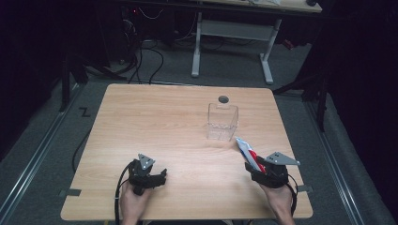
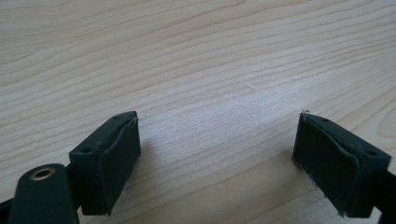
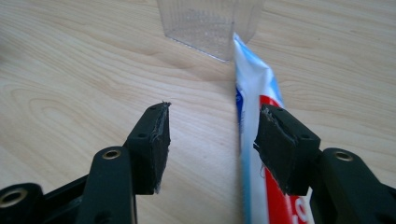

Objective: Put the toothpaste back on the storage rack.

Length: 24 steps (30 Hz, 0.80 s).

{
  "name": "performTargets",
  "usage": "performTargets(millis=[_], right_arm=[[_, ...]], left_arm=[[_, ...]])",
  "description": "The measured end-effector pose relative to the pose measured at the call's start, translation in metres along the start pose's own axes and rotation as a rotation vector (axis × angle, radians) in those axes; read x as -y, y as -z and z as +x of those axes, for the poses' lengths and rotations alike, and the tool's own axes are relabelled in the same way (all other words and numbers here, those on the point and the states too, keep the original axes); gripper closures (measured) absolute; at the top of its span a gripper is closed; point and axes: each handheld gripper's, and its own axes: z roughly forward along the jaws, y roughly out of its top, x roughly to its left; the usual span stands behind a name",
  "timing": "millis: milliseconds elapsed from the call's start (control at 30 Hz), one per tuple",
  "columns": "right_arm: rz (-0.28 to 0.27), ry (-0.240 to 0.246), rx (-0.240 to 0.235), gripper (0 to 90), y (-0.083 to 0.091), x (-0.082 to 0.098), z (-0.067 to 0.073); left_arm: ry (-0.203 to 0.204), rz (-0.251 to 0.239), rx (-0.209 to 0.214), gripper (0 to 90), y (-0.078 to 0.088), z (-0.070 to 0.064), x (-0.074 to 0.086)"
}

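**Toothpaste tube leaning on one jaw, clear box ahead**

While the left gripper point(image 1: 162, 176) rests low on the wooden table point(image 1: 155, 122) near the front edge, we see in the left gripper view that its jaws stand wide apart with only bare wood between them, so it is released. At the right side, the right gripper point(image 1: 257, 165) has the toothpaste tube point(image 3: 254, 93) between its jaws. In the right gripper view the white, blue and red tube lies against the inner face of one jaw, while the other jaw stands clearly away from it, so we read these jaws as open and not clamped on the tube. From the high view the tube point(image 1: 248, 153) points up and forward toward the clear plastic box point(image 1: 222, 122), which stands upright near the middle of the table, just beyond the tip of the tube
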Motion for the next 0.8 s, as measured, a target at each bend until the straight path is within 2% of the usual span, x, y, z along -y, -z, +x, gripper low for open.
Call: performTargets(millis=[367, 567, 800], right_arm=[[0.046, 0.023, 0.051, 47.5, -0.013, -0.023, -0.019], [0.081, 0.018, 0.051, 47.6, -0.021, -0.031, -0.025], [0.147, 0.018, 0.042, 46.1, -0.040, -0.040, -0.030]], left_arm=[[0.000, 0.000, 0.000, 15.2, 0.000, 0.000, 0.000], [0.000, 0.000, 0.000, 15.1, 0.000, 0.000, 0.000], [0.000, 0.000, 0.000, 15.2, 0.000, 0.000, 0.000]])
